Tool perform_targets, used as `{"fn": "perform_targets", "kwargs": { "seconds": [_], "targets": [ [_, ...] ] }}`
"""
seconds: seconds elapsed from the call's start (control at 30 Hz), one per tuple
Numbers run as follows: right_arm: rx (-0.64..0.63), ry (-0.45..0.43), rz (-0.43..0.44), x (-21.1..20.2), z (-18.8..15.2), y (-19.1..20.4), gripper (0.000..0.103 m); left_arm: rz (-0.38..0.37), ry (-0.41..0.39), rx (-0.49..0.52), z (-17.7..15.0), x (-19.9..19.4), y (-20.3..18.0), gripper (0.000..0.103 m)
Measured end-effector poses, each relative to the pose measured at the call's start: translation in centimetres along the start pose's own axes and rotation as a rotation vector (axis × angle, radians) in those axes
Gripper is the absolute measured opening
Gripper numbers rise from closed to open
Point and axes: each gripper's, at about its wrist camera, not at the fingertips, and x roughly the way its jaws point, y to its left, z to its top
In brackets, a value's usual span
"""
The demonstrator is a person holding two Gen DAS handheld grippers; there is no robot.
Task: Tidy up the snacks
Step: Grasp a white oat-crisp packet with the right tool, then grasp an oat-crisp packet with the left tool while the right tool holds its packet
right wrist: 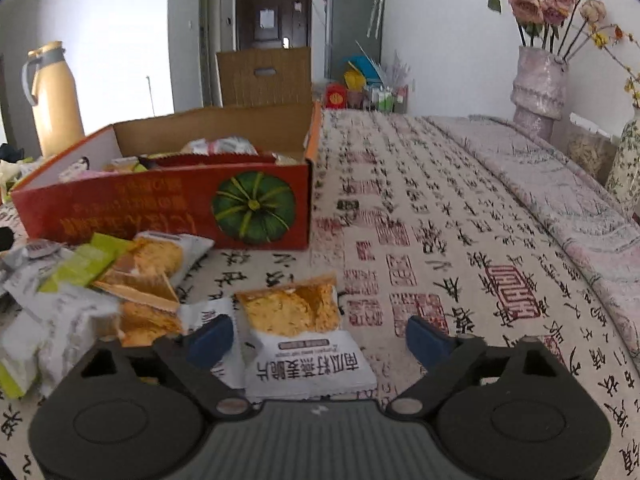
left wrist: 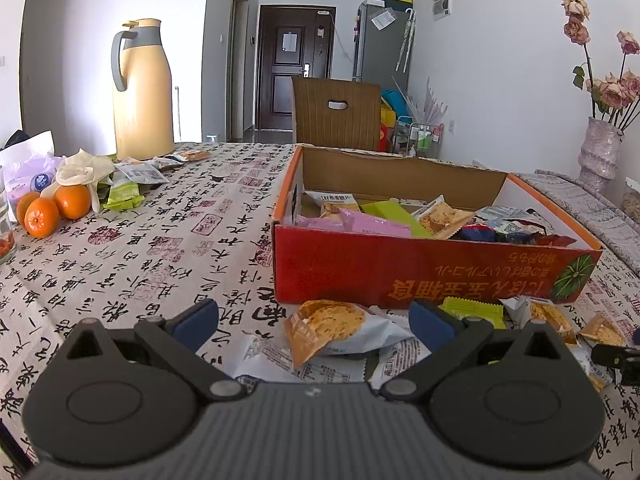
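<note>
Calligraphy-print cloth covers the bench. Right hand-held gripper hangs open, a cracker packet lying between its jaws, untouched. Left hand-held gripper is open too, over another packet. Beyond both, mid-bench, stands the red box holding snacks; loose packets lie before it.

The red box's near wall is hiding the lower snacks inside it, and its lettering is blurring in the right wrist view. The near end of the cracker packet is disappearing behind the right gripper's body. At the far left, the glass jar is being cut off by the picture's edge. The heap of packets is smearing at the left.
</note>
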Motion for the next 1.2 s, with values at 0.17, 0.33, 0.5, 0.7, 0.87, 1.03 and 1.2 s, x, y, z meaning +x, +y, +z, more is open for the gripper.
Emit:
{"fn": "perform_targets", "kwargs": {
  "seconds": [0.17,0.33,0.5,0.7,0.87,1.03,1.2],
  "targets": [
    [0.006,-0.016,0.021,0.1,0.1,0.0,0.059,0.0,0.004,-0.001,0.0,0.1,0.0,0.103],
    [-0.001,-0.044,0.027,-0.3,-0.2,0.2,0.042,-0.002,0.008,0.002,-0.1,0.1,-0.1,0.103],
    [0.005,-0.082,0.007,-0.7,-0.6,0.4,0.039,-0.003,0.027,0.004,0.1,0.2,-0.1,0.103],
    [0.053,-0.141,-0.012,-1.3,-0.9,-0.2,0.039,-0.02,0.084,-0.009,1.5,0.2,0.3,0.103],
    [0.075,-0.156,-0.004,-1.5,-0.9,-0.5,0.039,0.002,0.159,0.0,2.9,1.5,-0.4,0.103],
    [0.081,-0.164,0.011,-1.7,-1.1,-0.6,0.039,0.03,0.236,-0.01,3.7,3.3,-1.5,0.103],
    [0.088,-0.174,0.031,-1.8,-1.2,-0.8,0.039,0.058,0.289,0.008,3.2,4.8,-2.8,0.103]
  ]
}}
